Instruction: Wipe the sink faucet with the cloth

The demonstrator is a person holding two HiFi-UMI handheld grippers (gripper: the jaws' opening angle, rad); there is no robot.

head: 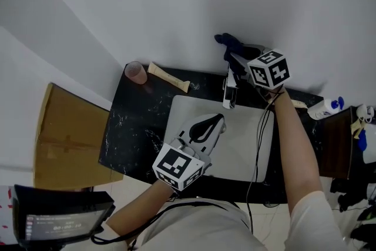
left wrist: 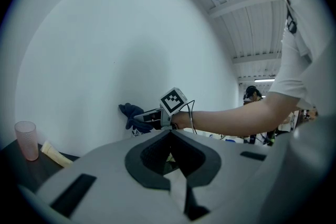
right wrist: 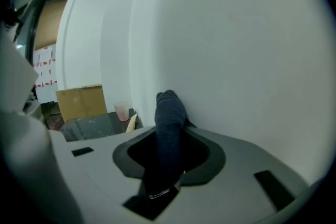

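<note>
In the head view a white sink (head: 247, 150) is set in a black counter (head: 132, 126). The chrome faucet (head: 230, 91) stands at the sink's back edge. My right gripper (head: 236, 56) is above the faucet, close to the wall, and is shut on a dark blue cloth (head: 230, 42). The right gripper view shows that cloth (right wrist: 169, 113) standing up between the jaws against the white wall. My left gripper (head: 210, 124) hovers over the sink basin, jaw tips together, holding nothing. From the left gripper view, the cloth (left wrist: 132, 115) and the right gripper's marker cube (left wrist: 172, 100) lie straight ahead.
A pink cup (head: 136, 73) and a cream tube (head: 169, 78) lie at the counter's back left. A cardboard box (head: 67, 137) stands left of the counter. A white bottle with a blue cap (head: 325, 107) lies at the right end. The wall rises right behind the faucet.
</note>
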